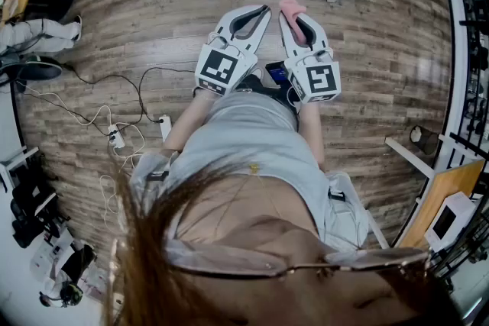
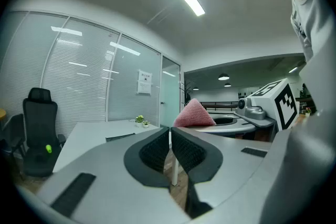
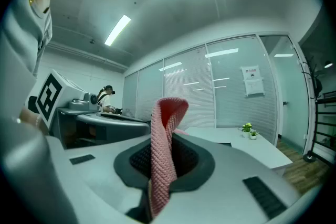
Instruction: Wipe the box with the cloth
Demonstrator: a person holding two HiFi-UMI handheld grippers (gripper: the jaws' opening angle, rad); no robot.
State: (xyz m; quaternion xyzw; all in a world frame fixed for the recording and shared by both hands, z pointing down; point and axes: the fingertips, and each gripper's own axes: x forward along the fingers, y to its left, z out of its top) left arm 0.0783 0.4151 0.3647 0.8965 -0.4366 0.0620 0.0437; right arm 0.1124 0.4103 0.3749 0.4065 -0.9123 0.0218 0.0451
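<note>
Left gripper: fingers closed, empty; right gripper: fingers clamp the pink cloth; beyond the fingertips, a white worktop with probably small plants; wooden floor beneath; glass walls behind.

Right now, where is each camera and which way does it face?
Head view: on the head, facing down at the floor; hair, torso, left gripper, right gripper.
Left gripper view: level, toward a white table; shut, empty jaws.
Right gripper view: level, toward a glass wall; jaws clamping the pink cloth.
Shared: all show the pink cloth.
</note>
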